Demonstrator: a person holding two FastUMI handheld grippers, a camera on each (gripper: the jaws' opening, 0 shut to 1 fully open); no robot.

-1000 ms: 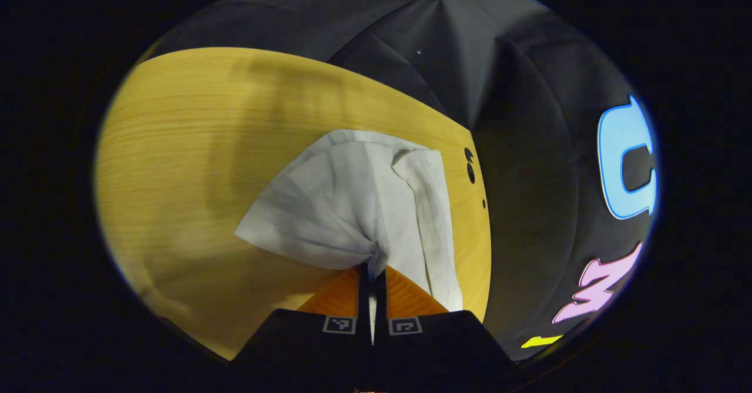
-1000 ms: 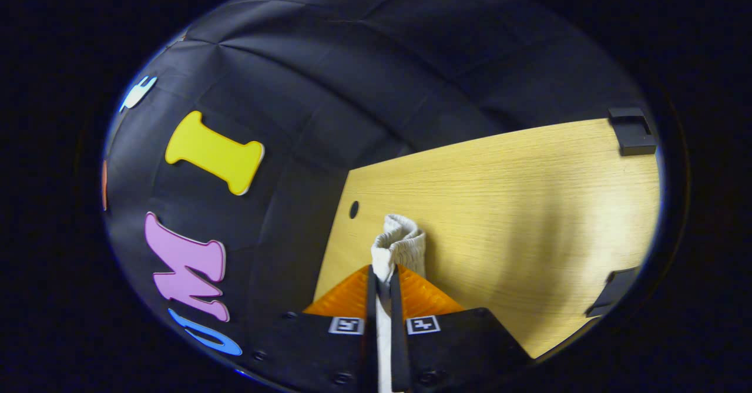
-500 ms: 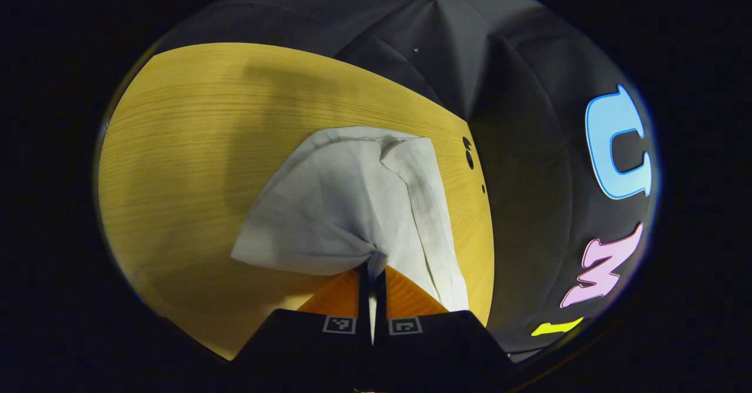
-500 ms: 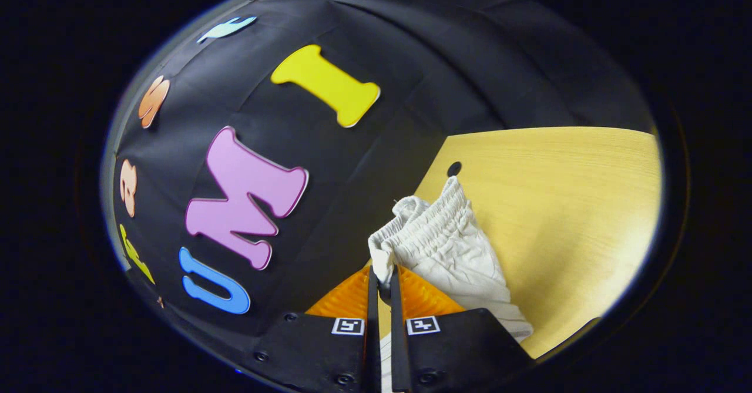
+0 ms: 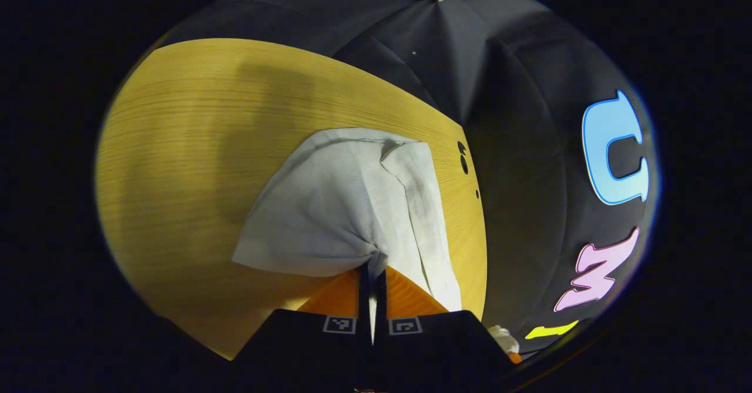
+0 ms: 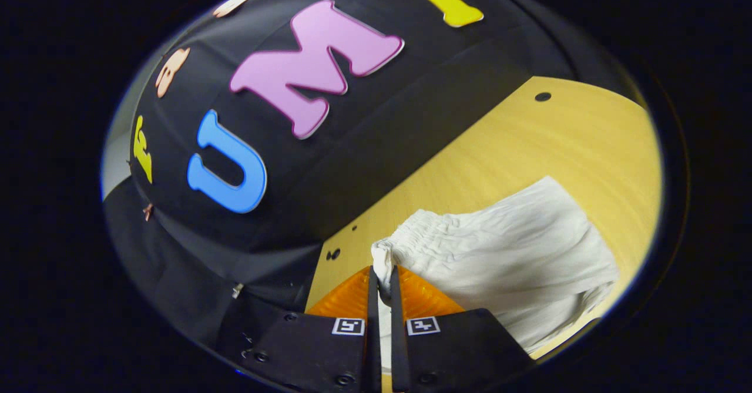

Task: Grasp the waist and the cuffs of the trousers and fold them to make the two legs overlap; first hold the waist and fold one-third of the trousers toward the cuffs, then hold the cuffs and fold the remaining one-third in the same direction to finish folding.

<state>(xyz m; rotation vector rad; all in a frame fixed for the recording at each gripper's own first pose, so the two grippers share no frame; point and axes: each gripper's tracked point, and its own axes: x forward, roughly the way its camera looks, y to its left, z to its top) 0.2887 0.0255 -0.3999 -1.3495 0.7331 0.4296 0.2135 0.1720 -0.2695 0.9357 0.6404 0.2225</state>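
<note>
On the wooden table [image 5: 176, 146] lie the pale trousers [image 5: 346, 205]. Our left gripper [image 5: 372, 271] pinches what looks like the cuff end; our right gripper [image 6: 382, 281] is clamped on the elastic waist [image 6: 411, 234], lifted.

Dim overall, with warm light falling from above. Soft broad shadows across the wooden table [image 5: 194, 146], darkest along its near left rim. Strong fisheye bending at the edges, curving the table's far border. Bright, nearly washed-out white trousers [image 6: 511, 258] in the right gripper view. Slight blur on the table grain there; sharper in the left gripper view.
</note>
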